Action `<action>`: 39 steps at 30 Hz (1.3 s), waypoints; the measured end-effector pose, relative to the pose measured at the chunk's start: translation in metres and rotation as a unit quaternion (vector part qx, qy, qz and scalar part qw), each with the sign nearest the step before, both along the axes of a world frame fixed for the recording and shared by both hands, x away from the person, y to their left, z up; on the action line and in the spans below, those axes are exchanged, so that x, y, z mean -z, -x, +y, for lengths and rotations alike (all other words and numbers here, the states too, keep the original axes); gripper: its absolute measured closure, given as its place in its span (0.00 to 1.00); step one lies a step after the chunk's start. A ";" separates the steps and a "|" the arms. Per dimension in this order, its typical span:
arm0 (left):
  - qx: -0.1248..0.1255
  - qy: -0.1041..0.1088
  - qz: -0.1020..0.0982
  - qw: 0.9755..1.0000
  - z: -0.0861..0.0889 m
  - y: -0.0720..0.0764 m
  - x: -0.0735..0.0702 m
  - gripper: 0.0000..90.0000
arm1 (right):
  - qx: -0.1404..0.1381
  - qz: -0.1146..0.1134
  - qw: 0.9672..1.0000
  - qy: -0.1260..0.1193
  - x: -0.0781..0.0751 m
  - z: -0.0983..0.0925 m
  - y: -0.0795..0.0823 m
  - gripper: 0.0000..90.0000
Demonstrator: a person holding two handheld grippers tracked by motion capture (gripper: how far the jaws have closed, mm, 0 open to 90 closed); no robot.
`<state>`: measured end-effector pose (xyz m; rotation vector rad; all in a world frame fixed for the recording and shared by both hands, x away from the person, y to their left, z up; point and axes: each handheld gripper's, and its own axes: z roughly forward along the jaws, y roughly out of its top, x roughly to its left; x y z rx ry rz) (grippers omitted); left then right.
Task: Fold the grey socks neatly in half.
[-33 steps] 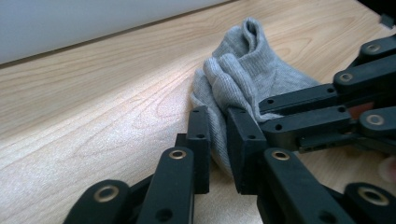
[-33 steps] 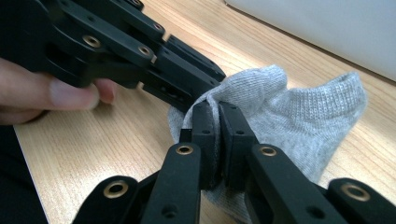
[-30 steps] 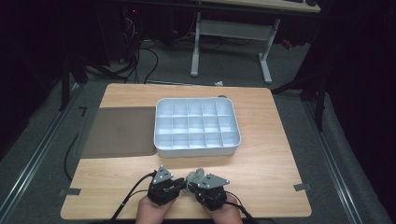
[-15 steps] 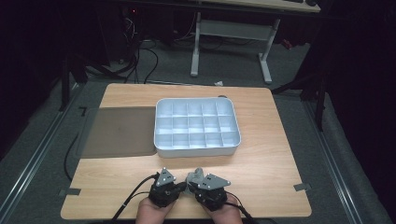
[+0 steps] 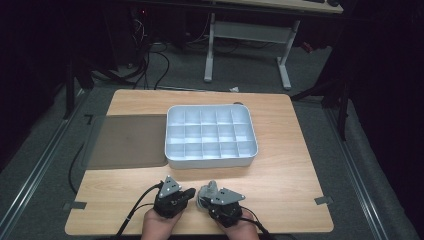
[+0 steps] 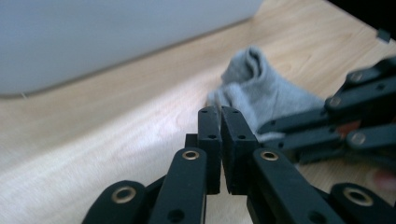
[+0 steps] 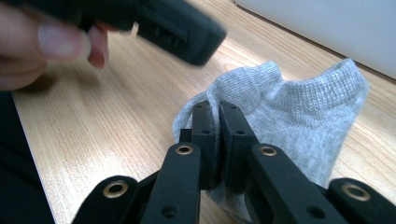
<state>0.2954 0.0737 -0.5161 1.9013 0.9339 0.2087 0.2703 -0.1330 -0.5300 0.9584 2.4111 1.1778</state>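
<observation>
A small grey sock (image 7: 299, 116) lies on the wooden table (image 5: 280, 175) near its front edge, in front of the white tray. My right gripper (image 7: 217, 105) is shut on a fold of the sock's near edge. In the high view this gripper (image 5: 204, 196) points left at the sock (image 5: 209, 188). My left gripper (image 6: 219, 109) has just been closing and now stands shut with nothing between its jaws. It rests just left of the sock (image 6: 261, 91), its tips (image 5: 190, 192) aimed at it. The right gripper's black fingers (image 6: 336, 126) reach the sock from the right.
A white tray (image 5: 172, 135) divided into several compartments stands in the middle of the table. A dark mat (image 5: 127, 140) lies to its left. A person's hands (image 5: 160, 227) hold both grippers at the front edge. Cables (image 5: 132, 212) trail off the front.
The left gripper has edged slightly toward the right one. The right gripper, the tray and the mat stand as before.
</observation>
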 end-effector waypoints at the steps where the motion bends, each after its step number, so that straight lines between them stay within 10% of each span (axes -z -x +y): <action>1: 0.004 0.005 -0.008 1.000 -0.003 0.000 -0.002 1.00 | -0.001 0.000 1.000 0.000 0.000 0.000 0.000 0.96; 22: 0.027 -0.035 -0.012 0.999 -0.027 -0.007 0.015 1.00 | -0.011 -0.001 1.000 -0.012 -0.007 -0.001 0.007 0.83; 29: 0.028 -0.034 -0.011 0.999 -0.027 -0.007 0.016 1.00 | 0.016 -0.034 0.999 -0.024 -0.032 -0.022 0.006 0.96; 39: 0.030 -0.040 -0.019 0.999 -0.028 -0.006 0.015 1.00 | 0.032 0.012 0.999 0.003 -0.005 -0.033 -0.004 0.93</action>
